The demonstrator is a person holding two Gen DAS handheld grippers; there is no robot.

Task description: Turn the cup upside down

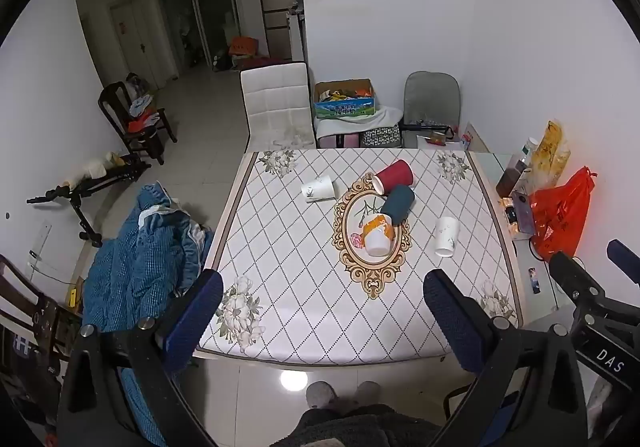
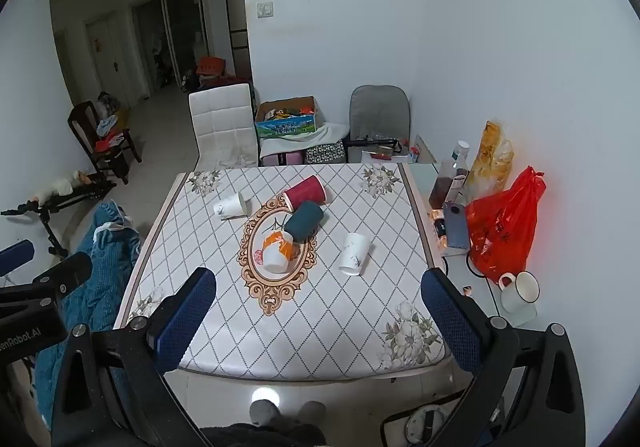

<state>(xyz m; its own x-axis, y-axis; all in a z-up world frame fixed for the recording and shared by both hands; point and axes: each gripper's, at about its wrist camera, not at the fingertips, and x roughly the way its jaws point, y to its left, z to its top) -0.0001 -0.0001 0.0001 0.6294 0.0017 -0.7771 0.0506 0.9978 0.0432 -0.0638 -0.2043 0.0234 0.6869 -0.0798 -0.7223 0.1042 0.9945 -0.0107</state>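
Note:
Several paper cups lie on their sides on the patterned table (image 1: 280,287): a red cup (image 1: 394,175), a dark teal cup (image 1: 398,203), an orange-and-white cup (image 1: 378,235), a white cup (image 1: 318,187) at the left and a white cup (image 1: 447,235) at the right. They also show in the right wrist view: red (image 2: 306,193), teal (image 2: 304,220), orange-and-white (image 2: 277,251), left white (image 2: 230,205), right white (image 2: 354,253). My left gripper (image 1: 324,317) is open and empty, held above the near table edge. My right gripper (image 2: 320,313) is open and empty, likewise near the front edge.
A side shelf at the right holds a red plastic bag (image 2: 504,223), a phone (image 2: 456,225), bottles and a white mug (image 2: 518,291). A blue blanket (image 1: 136,267) hangs on a chair at the left. A white chair (image 1: 278,103) stands behind the table.

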